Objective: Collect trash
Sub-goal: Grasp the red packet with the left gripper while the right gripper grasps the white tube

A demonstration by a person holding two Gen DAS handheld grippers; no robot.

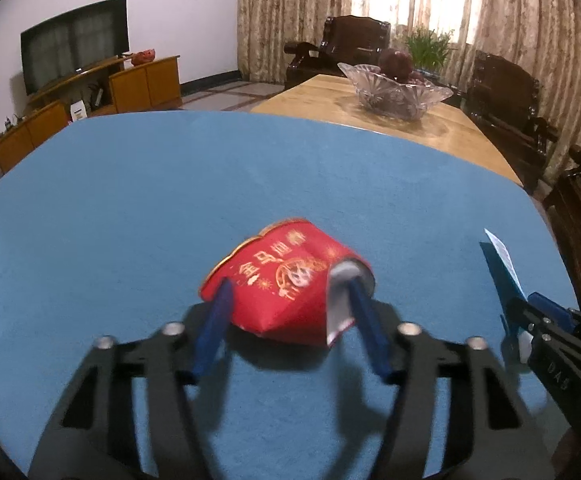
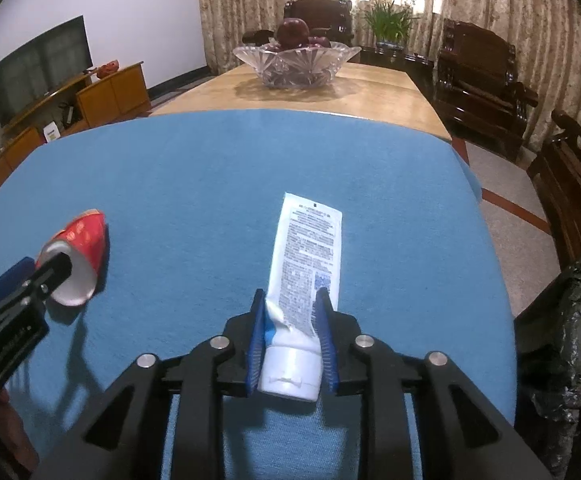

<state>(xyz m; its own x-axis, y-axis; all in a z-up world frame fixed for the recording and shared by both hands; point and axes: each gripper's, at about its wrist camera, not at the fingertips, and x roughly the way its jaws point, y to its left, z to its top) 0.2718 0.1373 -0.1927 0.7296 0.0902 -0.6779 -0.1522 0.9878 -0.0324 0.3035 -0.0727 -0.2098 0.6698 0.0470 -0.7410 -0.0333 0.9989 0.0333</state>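
Note:
My left gripper (image 1: 288, 284) is shut on a crushed red paper cup (image 1: 286, 280) with gold print, held just above the blue cloth (image 1: 170, 200). The cup also shows at the left of the right wrist view (image 2: 80, 256). My right gripper (image 2: 290, 294) is shut on a white tube (image 2: 304, 268) with printed text, gripped near its cap; the flat end points away. The tube's edge also shows at the right of the left wrist view (image 1: 504, 264).
A black trash bag (image 2: 570, 344) hangs open beside the table's right edge. A glass fruit bowl (image 2: 296, 64) stands on the bare wooden table (image 2: 390, 96) beyond the cloth. Dark wooden chairs (image 2: 482, 76) stand to the right; a TV cabinet (image 1: 90, 92) lies far left.

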